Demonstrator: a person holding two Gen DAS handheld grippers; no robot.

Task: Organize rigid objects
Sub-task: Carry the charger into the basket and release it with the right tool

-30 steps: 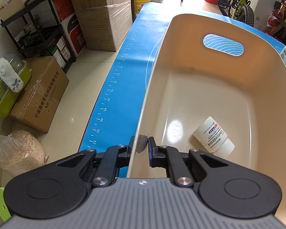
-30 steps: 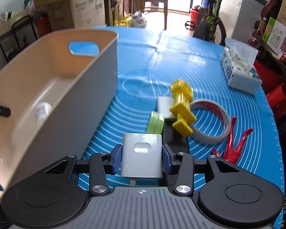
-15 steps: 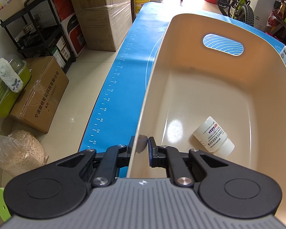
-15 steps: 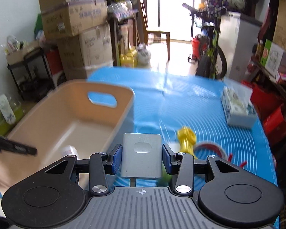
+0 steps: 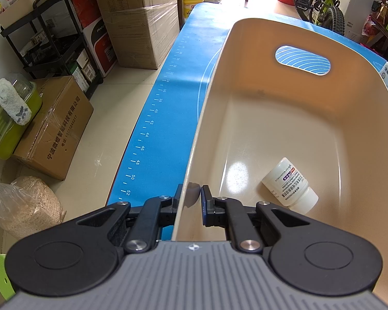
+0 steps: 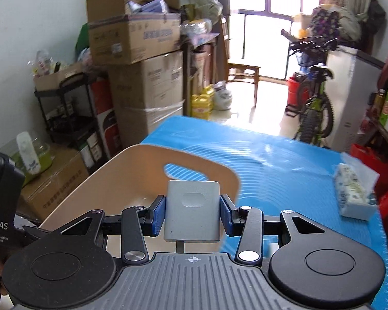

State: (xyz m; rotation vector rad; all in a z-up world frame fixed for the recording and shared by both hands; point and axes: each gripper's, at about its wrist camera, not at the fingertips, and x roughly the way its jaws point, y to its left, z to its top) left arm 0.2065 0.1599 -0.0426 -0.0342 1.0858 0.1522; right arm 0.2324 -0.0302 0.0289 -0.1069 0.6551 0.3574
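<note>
A blue mat [image 5: 165, 118] runs from lower left to the top of the left wrist view, with a beige tub [image 5: 284, 118] filling the right half. The left gripper [image 5: 191, 201], at bottom centre, is clamped on the tub's near wall. A white pill bottle [image 5: 289, 184] lies on its side on the tub floor, lower right. In the right wrist view, the right gripper [image 6: 193, 215] at centre holds a grey rectangular block [image 6: 192, 214] in front of the tub [image 6: 132, 170].
</note>
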